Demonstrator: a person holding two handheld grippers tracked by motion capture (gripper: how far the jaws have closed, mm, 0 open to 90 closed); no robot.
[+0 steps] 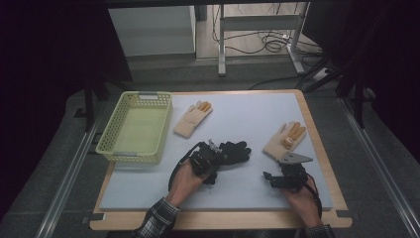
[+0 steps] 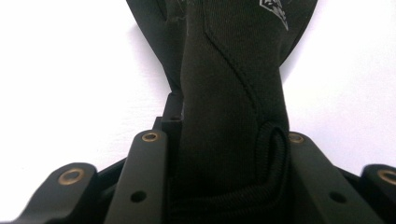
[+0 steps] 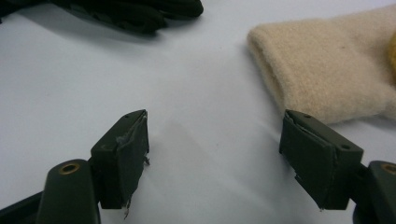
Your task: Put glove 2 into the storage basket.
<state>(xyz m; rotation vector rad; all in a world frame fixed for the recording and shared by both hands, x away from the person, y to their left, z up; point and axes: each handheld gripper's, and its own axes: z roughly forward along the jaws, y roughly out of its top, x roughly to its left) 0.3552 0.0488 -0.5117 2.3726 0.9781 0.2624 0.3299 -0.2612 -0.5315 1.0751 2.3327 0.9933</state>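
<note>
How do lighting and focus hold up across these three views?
High view: dim, dark surroundings, objects legible. Left gripper view: white mat blown out, black glove near-silhouette, stitching faint. Right gripper view: even light, beige glove slightly soft, jaws sharp.

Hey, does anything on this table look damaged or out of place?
Yes: the pads on the right claw look worn, with frayed, peeling edges on both, seen in the right gripper view. The black glove, both beige gloves and the basket look fine.
</note>
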